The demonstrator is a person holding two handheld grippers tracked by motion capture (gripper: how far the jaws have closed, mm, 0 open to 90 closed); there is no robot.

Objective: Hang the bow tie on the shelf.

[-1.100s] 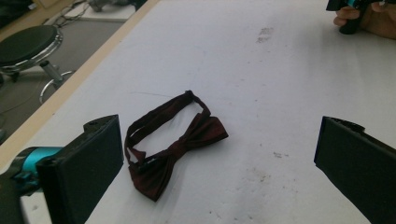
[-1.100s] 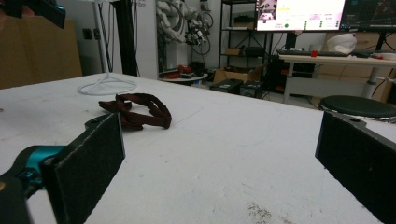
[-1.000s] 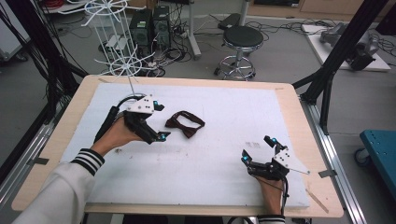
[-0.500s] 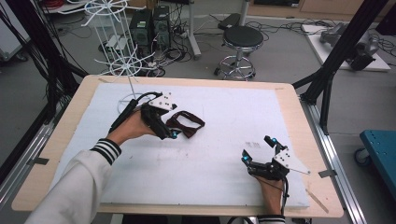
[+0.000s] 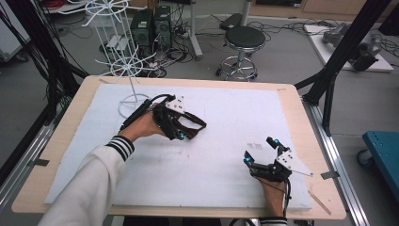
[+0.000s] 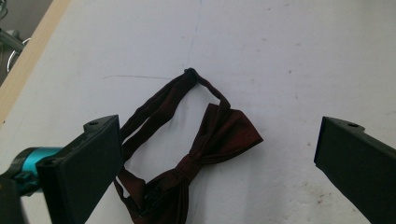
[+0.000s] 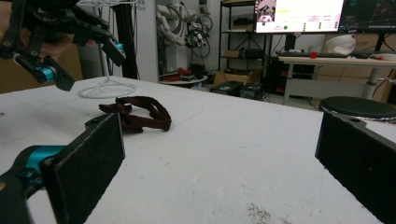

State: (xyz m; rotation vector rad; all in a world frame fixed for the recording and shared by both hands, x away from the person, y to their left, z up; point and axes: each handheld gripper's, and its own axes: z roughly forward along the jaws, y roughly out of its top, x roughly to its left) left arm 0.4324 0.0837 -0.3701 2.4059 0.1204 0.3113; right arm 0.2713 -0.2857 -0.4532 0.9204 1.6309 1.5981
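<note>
The left gripper (image 5: 181, 123) is held above the middle of the tabletop (image 5: 287, 101), directly over a dark red bow tie (image 5: 192, 125). In the left gripper view its fingers (image 6: 88, 158) are spread wide apart, released, with nothing between them being clasped. The bow tie (image 6: 205, 144) lies flat on the white foam sheet (image 6: 289, 51) that covers the tabletop, its knot and wings toward the lower centre of that view and its neck strap looped away from the camera to a small clasp. The strap passes close beside the left-hand finger; whether it touches that finger cannot be told.

The right gripper (image 5: 263, 153) rests low at the near right part of the white foam sheet (image 5: 226, 169), well apart from the bow tie. In the right gripper view its fingers (image 7: 88, 158) stand wide apart, released and empty. That view looks level across the sheet: the bow tie (image 7: 135, 114) lies in a crumpled loop farther off, and the left gripper (image 7: 79, 49) hangs just above it with fingers not in contact with the cloth.

A white wire stand (image 5: 129, 70) is set on the far left part of the sheet, its ring base near the person's left hand (image 5: 141, 127). A striped cuff shows at the left sleeve (image 5: 94, 183).
</note>
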